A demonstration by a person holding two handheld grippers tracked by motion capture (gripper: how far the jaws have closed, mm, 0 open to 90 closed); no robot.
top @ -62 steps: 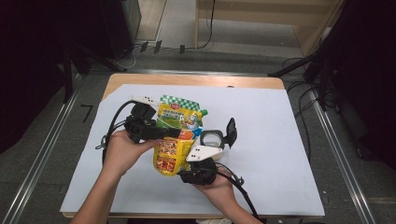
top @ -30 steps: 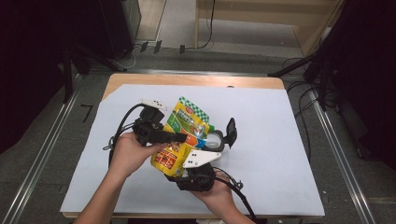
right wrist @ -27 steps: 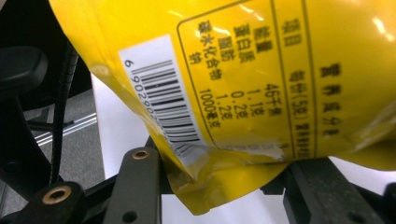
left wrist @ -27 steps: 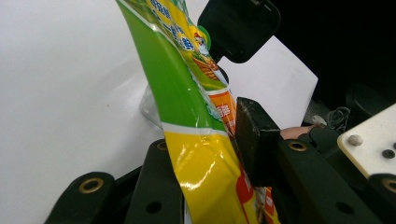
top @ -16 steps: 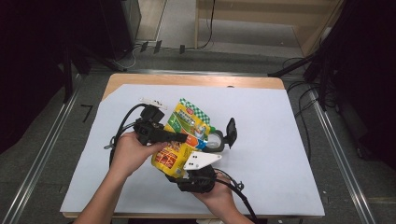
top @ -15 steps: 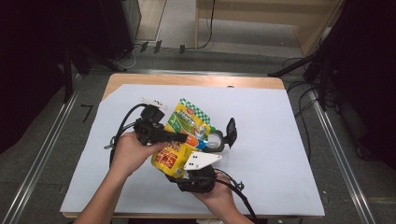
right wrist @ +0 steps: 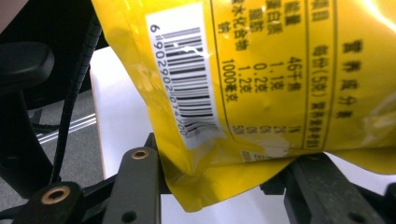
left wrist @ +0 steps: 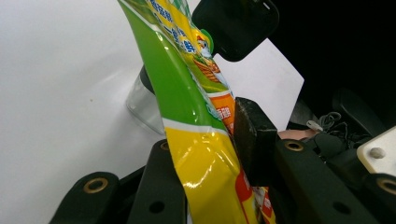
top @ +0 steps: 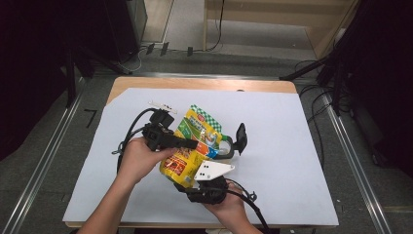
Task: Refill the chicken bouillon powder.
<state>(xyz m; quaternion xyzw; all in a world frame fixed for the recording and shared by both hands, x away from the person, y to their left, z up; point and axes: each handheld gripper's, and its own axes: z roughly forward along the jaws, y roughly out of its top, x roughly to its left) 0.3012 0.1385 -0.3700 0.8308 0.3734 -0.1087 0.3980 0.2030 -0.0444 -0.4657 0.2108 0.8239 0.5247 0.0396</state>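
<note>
A glossy plastic pouch (top: 192, 146), yellow at its lower end and green with a checked band at the top, is held up between two hand-held grippers over the middle of a tabletop (top: 292, 161) covered in matte white sheeting. The left gripper (top: 187, 144), black and angular, comes in from the left; in the left gripper view its fingers (left wrist: 252, 135) are clenched on the pouch's thin, crinkled edge, one flat pad pressed against the printed face. The right gripper (top: 207, 190) sits below, nearest the person, with a pale three-cornered plate on top. In the right gripper view its fingers (right wrist: 135, 186) stand on either side of the pouch's yellow bottom corner (right wrist: 210, 186), which carries a white barcode panel and small printed text; they appear to grasp it, though the contact itself is hard to make out. A clear, rounded plastic piece (left wrist: 142, 105) sits behind the pouch, mostly hidden by it. A black rounded part (top: 240, 137) stands just right of the pouch. The person's forearms are cut off at the bottom edge.
</note>
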